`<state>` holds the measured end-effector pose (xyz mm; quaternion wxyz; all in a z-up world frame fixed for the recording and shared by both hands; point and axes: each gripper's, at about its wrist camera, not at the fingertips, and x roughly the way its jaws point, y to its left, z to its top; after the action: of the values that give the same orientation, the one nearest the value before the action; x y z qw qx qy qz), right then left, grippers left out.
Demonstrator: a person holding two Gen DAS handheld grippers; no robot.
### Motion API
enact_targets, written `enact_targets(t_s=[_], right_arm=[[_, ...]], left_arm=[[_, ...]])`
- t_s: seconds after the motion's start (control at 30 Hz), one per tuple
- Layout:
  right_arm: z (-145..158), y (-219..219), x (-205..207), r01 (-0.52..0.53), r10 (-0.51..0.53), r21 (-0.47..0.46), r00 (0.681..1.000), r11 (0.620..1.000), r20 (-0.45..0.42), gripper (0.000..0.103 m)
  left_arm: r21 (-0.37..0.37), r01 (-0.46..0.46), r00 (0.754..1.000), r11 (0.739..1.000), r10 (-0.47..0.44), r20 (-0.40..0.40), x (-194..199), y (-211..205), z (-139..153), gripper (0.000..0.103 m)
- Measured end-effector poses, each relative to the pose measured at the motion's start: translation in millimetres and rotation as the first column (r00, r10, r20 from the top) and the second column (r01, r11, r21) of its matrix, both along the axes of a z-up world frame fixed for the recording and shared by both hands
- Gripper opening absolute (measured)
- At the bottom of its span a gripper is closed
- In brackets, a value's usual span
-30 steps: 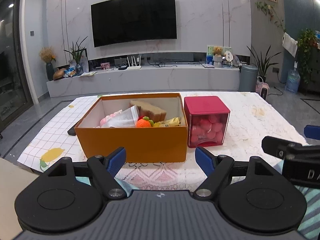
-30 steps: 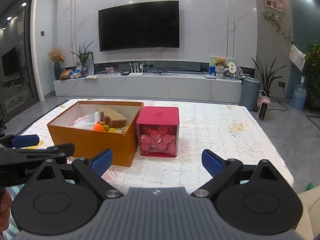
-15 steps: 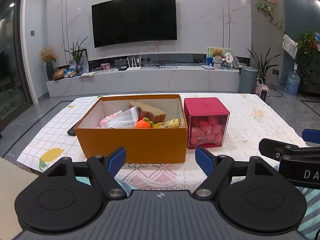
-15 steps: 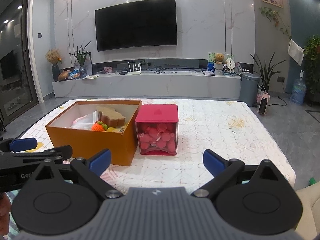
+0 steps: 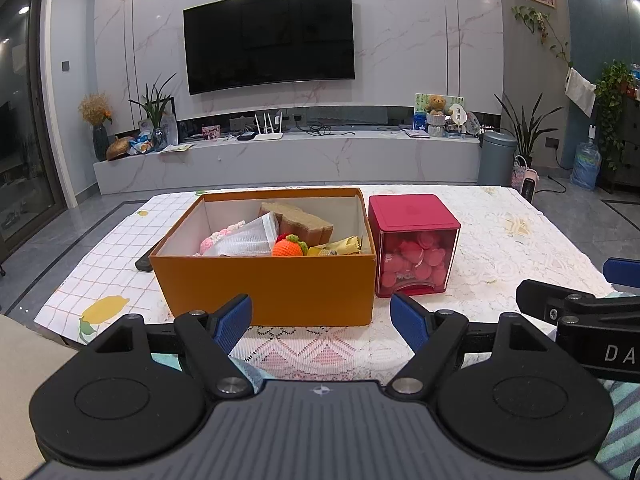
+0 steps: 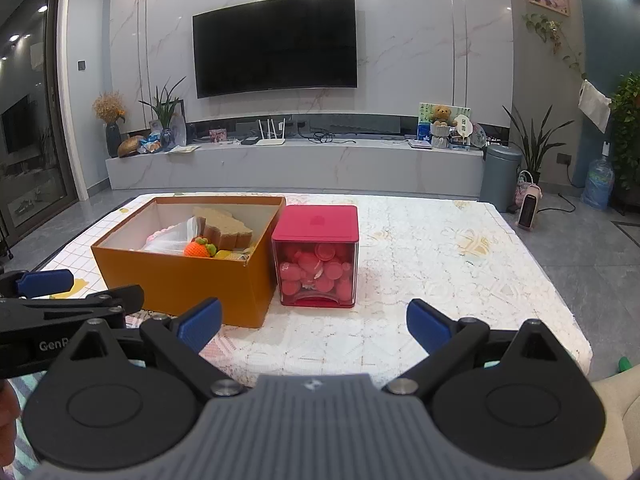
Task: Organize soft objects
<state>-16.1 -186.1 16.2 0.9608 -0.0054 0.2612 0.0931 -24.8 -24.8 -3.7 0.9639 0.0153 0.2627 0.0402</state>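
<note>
An open orange box (image 5: 264,288) stands on the table and holds soft items: a brown sponge block (image 5: 298,218), a mesh bag (image 5: 244,238), a pink knitted piece (image 5: 212,242) and a knitted orange fruit (image 5: 288,247). It also shows in the right wrist view (image 6: 180,276). A red-lidded clear box (image 5: 414,248) of pink pads stands right of it. My left gripper (image 5: 321,322) is open and empty, short of the orange box. My right gripper (image 6: 314,326) is open and empty, short of the red box (image 6: 316,256).
The table wears a lace cloth (image 6: 440,264) and a checked cloth (image 5: 100,256). A dark remote (image 5: 143,264) lies left of the orange box. A TV wall and low cabinet (image 5: 288,160) lie beyond. A sofa arm (image 5: 24,360) is at lower left.
Both grippers have shifted only slightly; the view has risen a little. Both stay open and empty, and nothing on the table has moved.
</note>
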Motion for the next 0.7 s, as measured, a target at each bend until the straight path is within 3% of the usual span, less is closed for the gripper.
enact_targets(t_s=[0.7], right_arm=[[-0.4, 1.1, 0.1, -0.010, 0.010, -0.010, 1.000, 1.000, -0.012, 0.097]], left_arm=[[-0.001, 0.004, 1.000, 1.000, -0.004, -0.004, -0.1, 0.9, -0.6, 0.092]])
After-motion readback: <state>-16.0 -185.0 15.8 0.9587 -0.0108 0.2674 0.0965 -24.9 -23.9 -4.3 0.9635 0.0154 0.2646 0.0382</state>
